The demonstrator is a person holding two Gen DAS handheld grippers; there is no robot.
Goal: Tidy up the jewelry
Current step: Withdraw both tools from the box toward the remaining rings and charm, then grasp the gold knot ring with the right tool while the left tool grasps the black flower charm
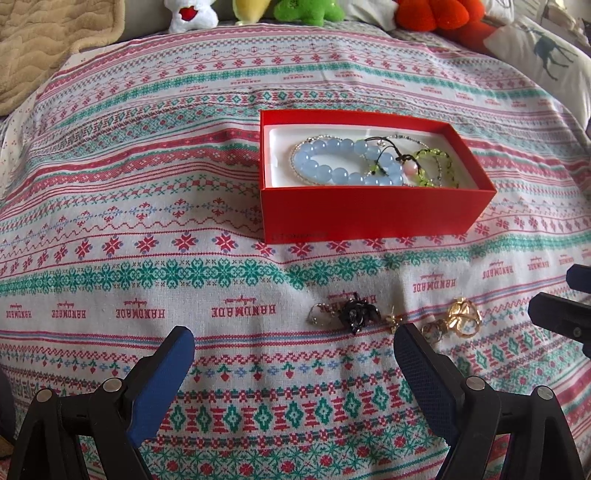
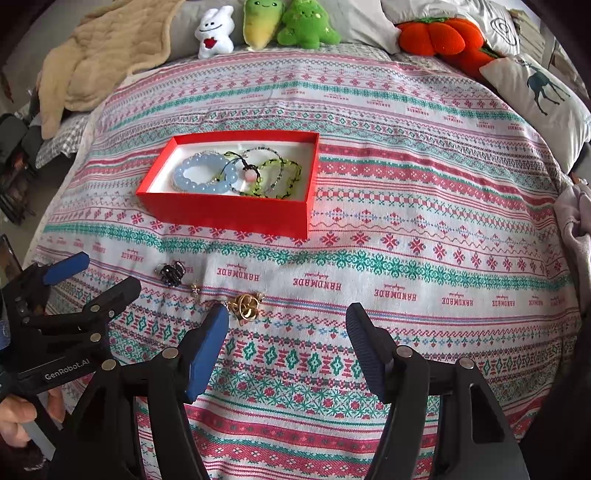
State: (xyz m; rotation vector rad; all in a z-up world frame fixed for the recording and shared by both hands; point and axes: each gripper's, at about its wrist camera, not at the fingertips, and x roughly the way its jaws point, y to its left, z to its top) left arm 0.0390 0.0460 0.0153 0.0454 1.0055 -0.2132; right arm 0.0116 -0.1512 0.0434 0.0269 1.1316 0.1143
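Hand-held grippers (image 2: pixel 288 343) tilted down over bedspread (image 2: pixel 406 206) (both empty)

A home bedroom: patterned bedspread (image 2: pixel 406 184), plush toys (image 2: pixel 280 26), pillows (image 2: pixel 535 88) and a blanket (image 2: pixel 99 62).

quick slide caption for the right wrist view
Open right gripper above a patterned bedspread, gold ring near its left finger, bracelets in the red box.
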